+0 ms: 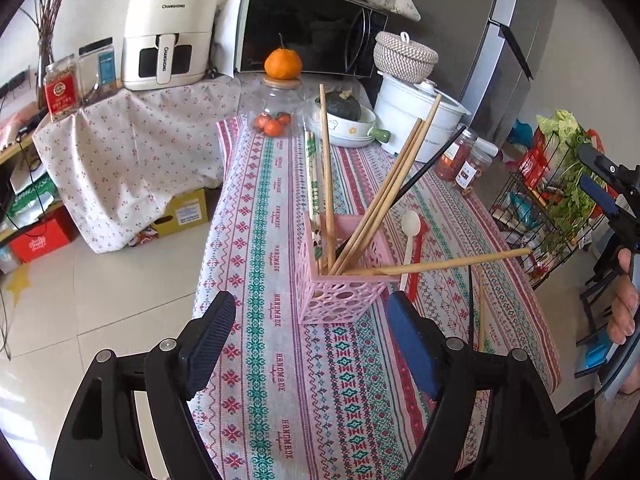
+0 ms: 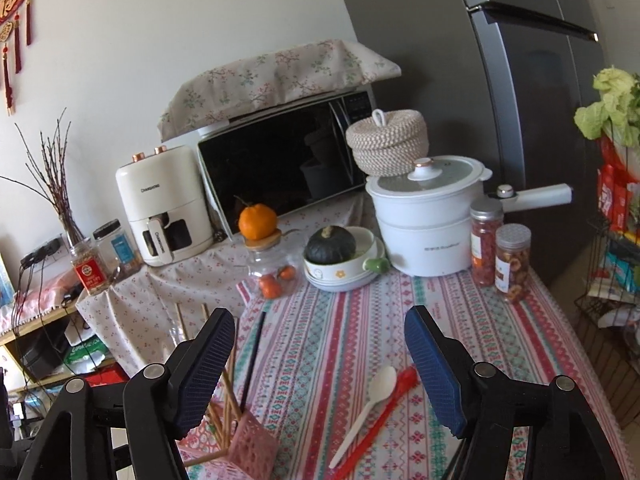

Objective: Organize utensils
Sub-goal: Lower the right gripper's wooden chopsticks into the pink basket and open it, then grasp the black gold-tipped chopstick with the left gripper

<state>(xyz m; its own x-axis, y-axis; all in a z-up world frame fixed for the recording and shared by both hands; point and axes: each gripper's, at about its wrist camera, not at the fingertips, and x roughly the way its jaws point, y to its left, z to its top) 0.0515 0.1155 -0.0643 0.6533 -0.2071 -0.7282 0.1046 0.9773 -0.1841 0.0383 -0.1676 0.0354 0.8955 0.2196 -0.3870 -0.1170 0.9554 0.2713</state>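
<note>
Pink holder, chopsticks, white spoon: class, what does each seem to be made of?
Pink holder: likely moulded plastic, given its uniform colour and punched lattice walls.
Chopsticks: most look like bamboo or wood, tan and matte; one is black, material unclear.
White spoon: probably plastic, thin and smooth, slightly glossy.

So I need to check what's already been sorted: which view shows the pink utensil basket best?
The left wrist view: the pink utensil basket stands whole, mid-frame, chopsticks fanning out of it. The right wrist view catches only part of it, low and behind the right gripper's left finger.
</note>
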